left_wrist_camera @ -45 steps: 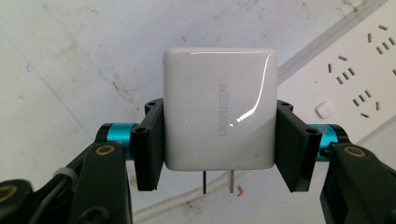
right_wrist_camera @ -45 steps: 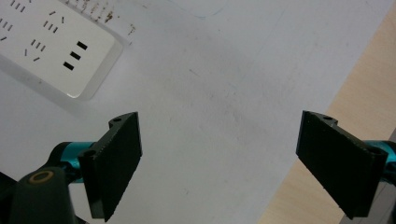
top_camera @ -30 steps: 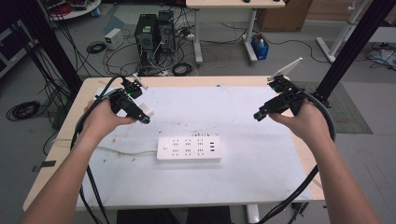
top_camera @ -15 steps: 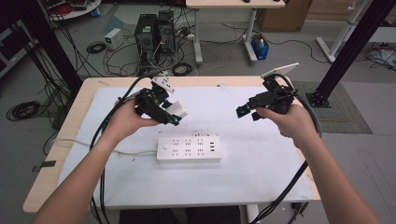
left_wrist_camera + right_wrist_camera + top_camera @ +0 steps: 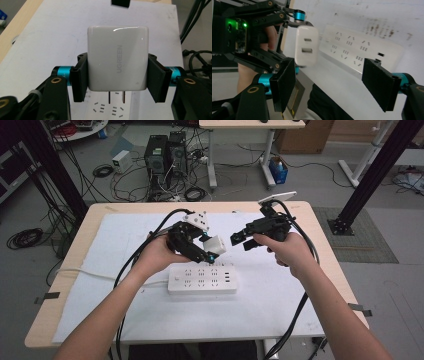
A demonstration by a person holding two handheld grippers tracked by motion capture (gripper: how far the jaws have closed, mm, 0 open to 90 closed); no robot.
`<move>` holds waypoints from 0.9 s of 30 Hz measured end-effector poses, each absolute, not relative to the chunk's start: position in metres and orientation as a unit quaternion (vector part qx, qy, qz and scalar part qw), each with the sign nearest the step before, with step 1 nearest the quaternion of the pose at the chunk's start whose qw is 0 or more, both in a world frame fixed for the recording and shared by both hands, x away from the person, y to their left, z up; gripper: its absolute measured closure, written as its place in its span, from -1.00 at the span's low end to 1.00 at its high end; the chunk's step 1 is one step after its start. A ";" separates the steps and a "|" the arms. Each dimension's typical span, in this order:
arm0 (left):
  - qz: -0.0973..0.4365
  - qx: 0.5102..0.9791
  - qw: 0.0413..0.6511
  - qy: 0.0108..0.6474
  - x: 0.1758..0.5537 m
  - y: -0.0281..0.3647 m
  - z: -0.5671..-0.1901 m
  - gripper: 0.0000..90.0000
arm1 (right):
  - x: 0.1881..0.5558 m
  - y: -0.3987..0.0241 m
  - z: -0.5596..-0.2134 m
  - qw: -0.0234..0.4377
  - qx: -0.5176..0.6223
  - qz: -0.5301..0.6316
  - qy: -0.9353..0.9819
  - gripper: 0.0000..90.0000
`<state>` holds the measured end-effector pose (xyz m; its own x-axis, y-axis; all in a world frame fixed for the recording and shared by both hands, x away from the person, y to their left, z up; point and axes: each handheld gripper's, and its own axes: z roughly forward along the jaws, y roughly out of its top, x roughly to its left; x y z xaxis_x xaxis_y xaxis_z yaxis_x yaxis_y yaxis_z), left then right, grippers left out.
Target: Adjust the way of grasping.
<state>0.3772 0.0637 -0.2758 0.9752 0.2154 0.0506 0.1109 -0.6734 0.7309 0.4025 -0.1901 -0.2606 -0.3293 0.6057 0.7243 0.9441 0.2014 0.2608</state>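
The left gripper [image 5: 212, 251] has its fingers [image 5: 80, 77] clenched on the flat sides of a white UGREEN wall charger [image 5: 117, 61], one pad on each side, with the charger's two metal prongs [image 5: 116, 97] pointing down toward the counter [image 5: 310, 227]. In the high view the charger [image 5: 216, 243] sits above the white cloth [image 5: 125, 240], just off the power strip [image 5: 202, 280] at about 12 o'clock from it, and not touching it. The strip lies flat near the middle of the cloth, its cord [image 5: 85, 272] trailing off toward 9 o'clock.

The right gripper [image 5: 241, 240] hovers close by at 3 o'clock of the charger, its tips aimed at it. Its fingers [image 5: 284, 82] stand apart with nothing between them; they have just been closing, yet the gap is wide and empty. In the right gripper view the charger [image 5: 306, 46] shows its two USB ports [image 5: 307, 50] facing the camera, held up by the left gripper [image 5: 287, 40], with the power strip [image 5: 359, 48] behind it on the cloth.
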 end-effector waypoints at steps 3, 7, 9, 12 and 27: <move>0.070 0.910 0.402 0.081 0.375 0.059 -0.276 -0.05 | 0.404 -0.181 -0.264 0.258 -0.519 -0.353 -0.734 -0.40; 0.069 0.909 0.404 0.077 0.374 0.056 -0.275 -0.05 | 0.407 -0.172 -0.268 0.268 -0.516 -0.345 -0.737 -0.30; 0.072 0.909 0.405 0.073 0.374 0.055 -0.275 -0.05 | 0.407 -0.170 -0.270 0.271 -0.515 -0.344 -0.737 -0.28; 0.077 0.910 0.403 0.066 0.372 0.052 -0.276 -0.05 | 0.409 -0.162 -0.275 0.285 -0.503 -0.341 -0.741 -0.14; 0.139 0.923 0.353 0.056 0.367 0.052 -0.278 -0.40 | 0.411 -0.165 -0.274 0.272 -0.485 -0.370 -0.744 0.39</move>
